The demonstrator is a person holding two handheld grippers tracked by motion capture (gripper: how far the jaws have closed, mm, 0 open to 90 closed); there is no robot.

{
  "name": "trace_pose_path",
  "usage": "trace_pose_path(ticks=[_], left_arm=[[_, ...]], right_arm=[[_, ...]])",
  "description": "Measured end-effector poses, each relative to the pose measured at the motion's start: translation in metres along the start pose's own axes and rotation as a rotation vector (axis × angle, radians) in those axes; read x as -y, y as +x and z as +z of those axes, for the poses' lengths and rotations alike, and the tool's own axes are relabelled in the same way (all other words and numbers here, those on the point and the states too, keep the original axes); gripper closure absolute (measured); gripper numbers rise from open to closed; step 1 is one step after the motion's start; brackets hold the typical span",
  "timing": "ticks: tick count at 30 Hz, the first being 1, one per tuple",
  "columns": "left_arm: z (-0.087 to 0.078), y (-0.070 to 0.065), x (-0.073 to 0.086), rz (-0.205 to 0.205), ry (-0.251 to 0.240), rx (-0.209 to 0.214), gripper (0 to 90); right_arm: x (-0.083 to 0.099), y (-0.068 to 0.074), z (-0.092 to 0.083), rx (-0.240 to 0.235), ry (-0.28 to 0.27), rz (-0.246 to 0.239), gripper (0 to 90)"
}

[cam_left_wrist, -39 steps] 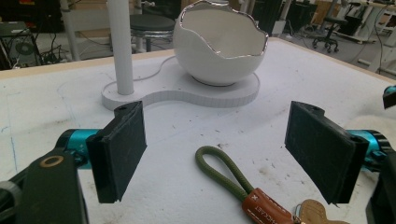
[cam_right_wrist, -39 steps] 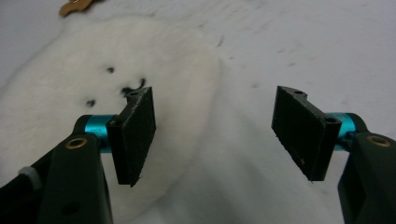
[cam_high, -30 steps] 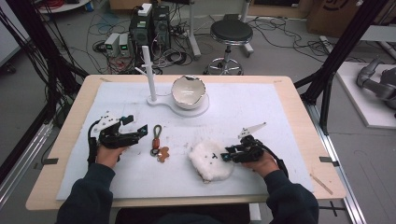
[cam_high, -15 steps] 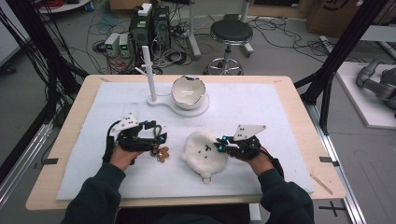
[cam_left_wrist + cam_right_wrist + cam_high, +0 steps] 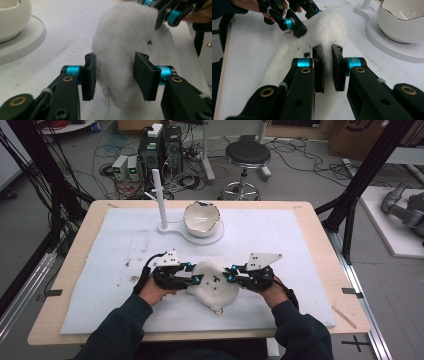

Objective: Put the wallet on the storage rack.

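A white fluffy plush (image 5: 215, 285) lies bunched at the front middle of the mat, with a gripper on each side. My left gripper (image 5: 197, 280) grips its left edge; its jaws have just been closing, and in the left gripper view both pads (image 5: 88, 75) press into the plush (image 5: 125, 45). On the right edge sits my right gripper (image 5: 229, 276). In the right gripper view this gripper (image 5: 327, 55) is shut on a thin fold of the plush (image 5: 329, 25), while the left gripper (image 5: 297, 21) shows beyond it.
A white bowl (image 5: 202, 218) with a broken rim stands on a round white base (image 5: 216, 240) at the back middle, beside an upright white post (image 5: 159, 195). A white mat (image 5: 300, 250) covers the wooden table. A stool and cables are on the floor beyond.
My left gripper moved right, from beside a small brown thing to the plush, and closed on it. The right gripper pulled the plush up and toward the middle.
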State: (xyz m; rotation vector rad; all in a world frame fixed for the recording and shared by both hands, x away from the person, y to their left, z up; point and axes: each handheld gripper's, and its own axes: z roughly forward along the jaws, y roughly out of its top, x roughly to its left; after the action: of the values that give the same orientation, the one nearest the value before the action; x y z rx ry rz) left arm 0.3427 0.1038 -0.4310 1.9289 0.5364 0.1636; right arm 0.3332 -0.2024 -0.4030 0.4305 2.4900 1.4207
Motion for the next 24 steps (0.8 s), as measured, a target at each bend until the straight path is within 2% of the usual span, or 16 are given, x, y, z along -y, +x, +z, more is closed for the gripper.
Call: trace_pose_path(ticks=[2, 4, 6, 9, 11, 12, 13, 14, 15, 16, 17, 19, 20, 21, 22, 24], left_arm=[[0.002, -0.001, 0.0, -0.004, 0.017, -0.001, 60.0], [0.001, -0.002, 0.0, 0.005, 0.037, -0.006, 69.2], [0.001, -0.003, -0.001, 0.018, 0.038, -0.011, 74.3], [-0.001, -0.004, -0.002, 0.009, 0.013, -0.01, 77.3], [-0.004, -0.004, -0.004, 0.002, -0.01, -0.019, 78.1], [-0.006, -0.004, -0.004, -0.006, -0.021, -0.028, 78.3], [-0.008, -0.003, -0.005, -0.014, -0.037, -0.034, 78.7], [-0.011, -0.001, -0.005, -0.018, -0.056, -0.041, 78.8], [-0.014, 0.0, -0.006, -0.035, -0.083, -0.049, 79.0], [-0.018, 0.002, -0.007, -0.044, -0.103, -0.061, 79.0], [-0.021, 0.004, -0.007, -0.054, -0.128, -0.071, 79.0], [-0.028, 0.007, -0.007, -0.077, -0.176, -0.084, 79.1], [-0.03, 0.008, -0.007, -0.088, -0.204, -0.085, 79.1], [-0.032, 0.008, -0.007, -0.089, -0.222, -0.089, 79.1], [-0.033, 0.008, -0.008, -0.095, -0.244, -0.086, 79.1], [-0.034, 0.007, -0.009, -0.096, -0.278, -0.07, 79.0]], right_arm=[[0.0, 0.0, 0.0, -0.002, -0.002, 0.0, 83.0], [0.0, 0.0, 0.0, -0.002, -0.002, 0.002, 82.9], [0.0, 0.0, 0.0, -0.003, 0.0, 0.002, 82.9], [0.001, -0.001, 0.0, 0.008, -0.004, 0.02, 82.1], [0.002, -0.003, -0.001, 0.026, -0.012, 0.039, 74.4], [0.004, -0.005, -0.001, 0.037, -0.022, 0.073, 69.2], [0.007, -0.009, -0.002, 0.059, -0.034, 0.124, 54.0], [0.009, -0.012, -0.003, 0.075, -0.035, 0.154, 49.4], [0.011, -0.014, -0.003, 0.086, -0.035, 0.179, 47.1], [0.013, -0.016, -0.003, 0.077, -0.035, 0.208, 45.1], [0.013, -0.016, -0.003, 0.077, -0.035, 0.208, 45.1], [0.016, -0.018, -0.002, 0.072, -0.024, 0.243, 39.7], [0.017, -0.019, 0.0, 0.058, -0.013, 0.255, 37.4], [0.02, -0.018, 0.007, 0.048, 0.031, 0.268, 35.1], [0.02, -0.018, 0.007, 0.048, 0.031, 0.268, 35.1], [0.022, -0.017, 0.015, 0.015, 0.065, 0.284, 34.8]])
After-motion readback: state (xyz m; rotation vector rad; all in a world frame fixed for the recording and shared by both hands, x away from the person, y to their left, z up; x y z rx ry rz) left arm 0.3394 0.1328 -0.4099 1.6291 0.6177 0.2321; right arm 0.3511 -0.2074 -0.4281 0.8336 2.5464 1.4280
